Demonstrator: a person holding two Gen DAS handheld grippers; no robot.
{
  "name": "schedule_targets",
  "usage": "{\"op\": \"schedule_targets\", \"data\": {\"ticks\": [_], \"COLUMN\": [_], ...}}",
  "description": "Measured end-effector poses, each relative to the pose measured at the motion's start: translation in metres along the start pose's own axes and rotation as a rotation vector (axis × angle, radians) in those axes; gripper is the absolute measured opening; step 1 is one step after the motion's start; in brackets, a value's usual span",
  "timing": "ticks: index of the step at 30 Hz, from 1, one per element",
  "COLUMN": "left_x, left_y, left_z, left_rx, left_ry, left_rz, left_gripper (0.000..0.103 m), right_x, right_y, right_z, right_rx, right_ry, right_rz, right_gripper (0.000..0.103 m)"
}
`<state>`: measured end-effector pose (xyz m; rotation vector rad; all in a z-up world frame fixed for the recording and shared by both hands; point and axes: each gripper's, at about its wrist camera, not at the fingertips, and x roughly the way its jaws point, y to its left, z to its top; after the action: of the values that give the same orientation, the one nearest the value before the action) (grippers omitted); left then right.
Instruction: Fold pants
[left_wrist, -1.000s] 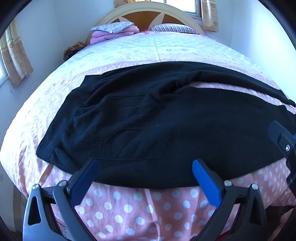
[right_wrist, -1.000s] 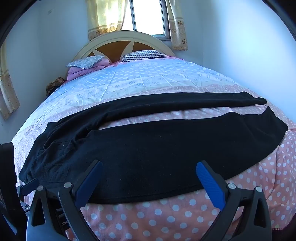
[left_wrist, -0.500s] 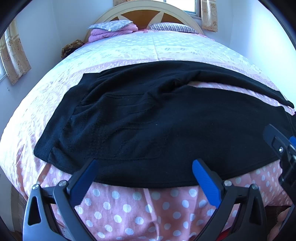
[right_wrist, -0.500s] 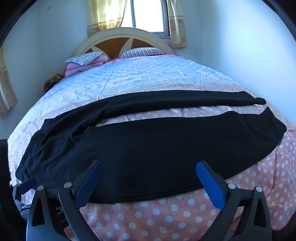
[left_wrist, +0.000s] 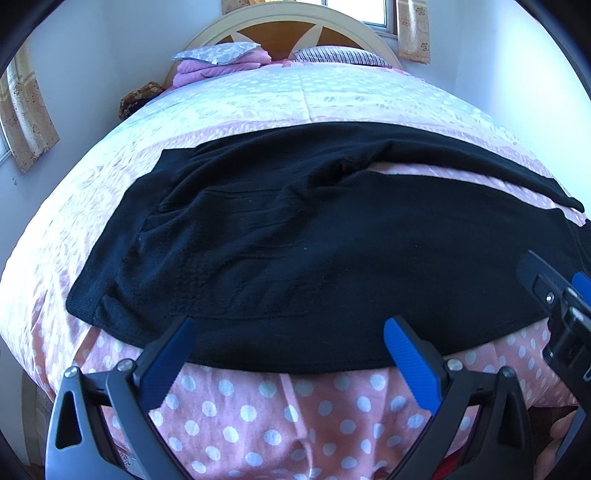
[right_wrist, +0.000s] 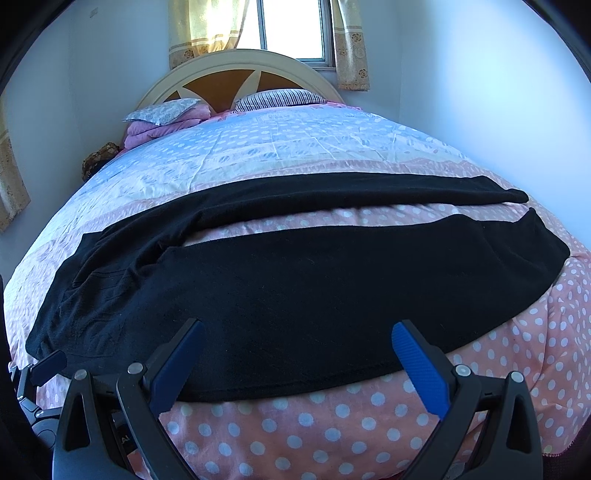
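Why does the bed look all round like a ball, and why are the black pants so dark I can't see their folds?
Both wrist views use fisheye lenses, so the flat bed bulges; in the right wrist view the bright window glares white, leaving the black pants nearly featureless; in the left wrist view the pants show faint wrinkles near the waist, and everything looks sharp.

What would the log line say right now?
pants: flat on bed, unfolded | left gripper: open, near hem edge | right gripper: open, near hem edge

Bed (right_wrist: 332, 413) covered by pink polka-dot spread; arched headboard (right_wrist: 236, 70) set against white wall; window (right_wrist: 291, 26) flanked by yellow curtains (right_wrist: 351, 44).
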<state>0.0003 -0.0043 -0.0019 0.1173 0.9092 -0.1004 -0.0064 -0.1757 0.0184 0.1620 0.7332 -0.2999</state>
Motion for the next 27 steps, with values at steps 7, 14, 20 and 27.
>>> {"op": "schedule_targets", "data": {"ticks": [7,14,20,27], "left_x": [-0.001,-0.002,-0.002,-0.001], "left_y": [0.0,-0.002,0.005,0.03], "left_z": [0.001,0.001,0.006,0.017], "left_rx": [0.001,0.006,0.005,-0.024], "left_ry": [-0.002,-0.008,-0.019,-0.037], "left_rz": [0.001,0.001,0.008,0.01], "left_gripper": [0.103,0.103,0.103,0.103], "right_x": [0.0,0.001,0.001,0.004], "right_y": [0.0,-0.001,-0.003,-0.008], "right_z": [-0.001,-0.001,0.0,0.006], "right_rx": [-0.006,-0.001,-0.01,-0.003], "right_ry": [0.004,0.01,0.001,-0.002], "right_rz": [0.001,0.002,0.005,-0.003], "right_gripper": [0.102,0.102,0.102,0.102]}}
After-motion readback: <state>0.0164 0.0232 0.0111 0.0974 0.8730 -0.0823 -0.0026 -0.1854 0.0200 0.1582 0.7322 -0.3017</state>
